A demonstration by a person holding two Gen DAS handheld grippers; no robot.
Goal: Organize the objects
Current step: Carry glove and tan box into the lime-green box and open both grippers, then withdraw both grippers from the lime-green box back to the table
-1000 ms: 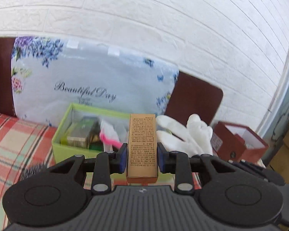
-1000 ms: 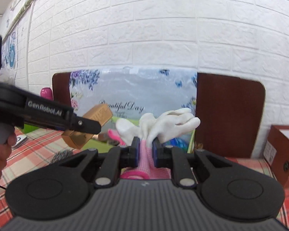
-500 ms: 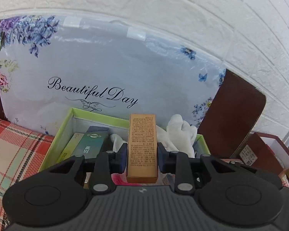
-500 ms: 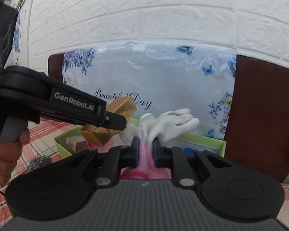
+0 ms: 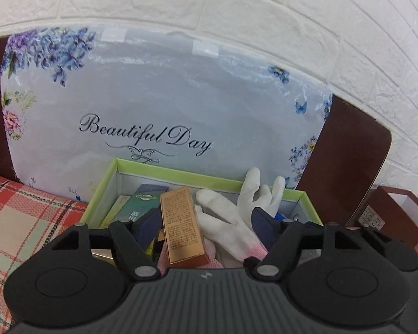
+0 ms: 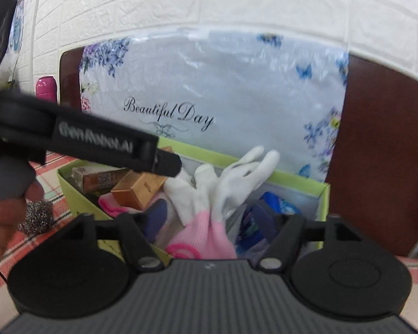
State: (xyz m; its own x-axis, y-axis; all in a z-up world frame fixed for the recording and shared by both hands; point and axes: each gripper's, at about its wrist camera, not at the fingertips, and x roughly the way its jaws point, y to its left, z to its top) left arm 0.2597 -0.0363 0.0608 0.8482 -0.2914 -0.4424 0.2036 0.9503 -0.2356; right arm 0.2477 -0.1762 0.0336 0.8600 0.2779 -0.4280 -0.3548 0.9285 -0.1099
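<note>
Gold box (image 5: 182, 228) between spread jaws (untouched).

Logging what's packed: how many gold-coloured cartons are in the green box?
2. One gold carton lies mid-box beside the white gloves; a darker carton lies by the left wall of the green box. Others may be buried.

My left wrist camera looks forward and slightly down, close over the green box (image 5: 164, 173). My right wrist camera views the same box (image 6: 298, 180) from its right, also close. Both share the gloves (image 5: 245, 203) (image 6: 237, 178) and floral panel (image 5: 181, 105) (image 6: 237, 89).
</note>
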